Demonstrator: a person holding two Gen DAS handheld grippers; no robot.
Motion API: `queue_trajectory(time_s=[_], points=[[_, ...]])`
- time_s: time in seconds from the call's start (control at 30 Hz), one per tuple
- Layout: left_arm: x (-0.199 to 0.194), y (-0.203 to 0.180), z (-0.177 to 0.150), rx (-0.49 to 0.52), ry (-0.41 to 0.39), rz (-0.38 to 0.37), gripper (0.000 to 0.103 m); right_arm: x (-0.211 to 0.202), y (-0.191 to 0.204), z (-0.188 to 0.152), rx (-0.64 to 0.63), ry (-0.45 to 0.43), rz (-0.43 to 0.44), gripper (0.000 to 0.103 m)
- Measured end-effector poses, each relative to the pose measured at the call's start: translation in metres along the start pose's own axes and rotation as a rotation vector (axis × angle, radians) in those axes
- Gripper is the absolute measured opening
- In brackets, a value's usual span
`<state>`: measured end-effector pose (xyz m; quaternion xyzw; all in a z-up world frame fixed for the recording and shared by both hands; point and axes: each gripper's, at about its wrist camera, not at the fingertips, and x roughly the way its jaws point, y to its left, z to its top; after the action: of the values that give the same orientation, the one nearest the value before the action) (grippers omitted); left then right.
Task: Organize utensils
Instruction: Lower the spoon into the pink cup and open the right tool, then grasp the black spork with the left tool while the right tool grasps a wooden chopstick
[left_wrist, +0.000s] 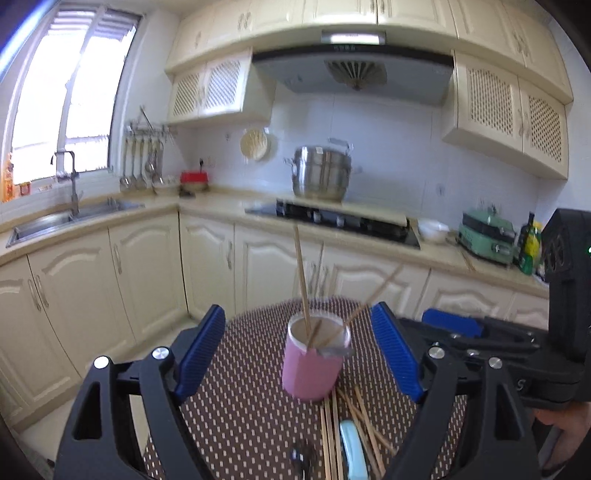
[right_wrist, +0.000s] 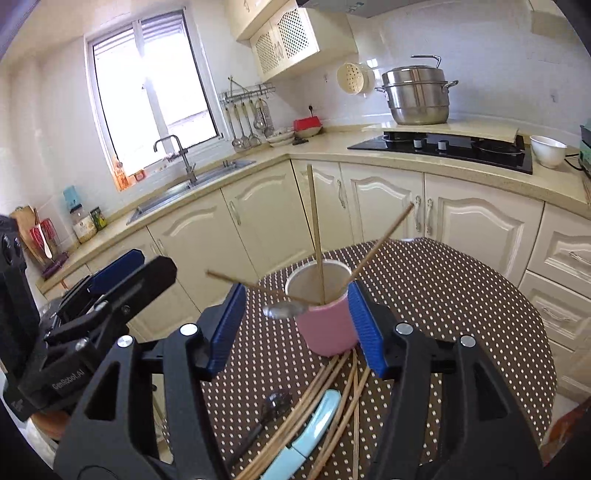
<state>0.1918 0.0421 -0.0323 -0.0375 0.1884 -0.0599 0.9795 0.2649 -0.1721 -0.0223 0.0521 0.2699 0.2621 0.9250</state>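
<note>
A pink cup (left_wrist: 310, 371) (right_wrist: 328, 326) stands on the polka-dot table (left_wrist: 243, 406) (right_wrist: 461, 314). It holds three wooden chopsticks (left_wrist: 303, 280) (right_wrist: 317, 229) and a metal spoon (right_wrist: 284, 310) whose bowl sticks out over the rim. Loose chopsticks (left_wrist: 354, 424) (right_wrist: 332, 398), a light blue handled utensil (left_wrist: 352, 450) (right_wrist: 303, 439) and a dark spoon (right_wrist: 275, 404) lie in front of the cup. My left gripper (left_wrist: 301, 354) is open, its fingers on either side of the cup and apart from it. My right gripper (right_wrist: 295, 325) is open and empty, its right finger (right_wrist: 365, 328) close beside the cup.
The table is small and round, with floor beyond its edges. Cream cabinets and a counter with a sink (right_wrist: 192, 184), a black hob (right_wrist: 443, 147), a steel pot (right_wrist: 417, 96) and a white bowl (right_wrist: 547, 150) stand behind. The right gripper's body (left_wrist: 517, 350) sits close on the left gripper's right.
</note>
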Motion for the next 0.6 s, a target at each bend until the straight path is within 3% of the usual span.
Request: queue_trajectory(time_s=[0.3, 0.4, 0.5, 0.6], points=[[0.056, 0.016, -0.07, 0.011, 0.511, -0.082, 0.08, 0.01, -0.011, -0.042, -0.015, 0.15, -0.047, 0.058], [0.071, 0.022, -0.098, 0.003, 0.621, -0.08, 0.079, 0.018, -0.018, -0.053, -0.017, 0.21, -0.065, 0.059], [0.085, 0.025, -0.116, -0.016, 0.703, -0.1, 0.059, 0.028, -0.025, -0.064, -0.02, 0.28, -0.083, 0.059], [0.095, 0.028, -0.126, -0.047, 0.75, -0.112, 0.047, 0.037, -0.031, -0.072, -0.011, 0.333, -0.09, 0.059]])
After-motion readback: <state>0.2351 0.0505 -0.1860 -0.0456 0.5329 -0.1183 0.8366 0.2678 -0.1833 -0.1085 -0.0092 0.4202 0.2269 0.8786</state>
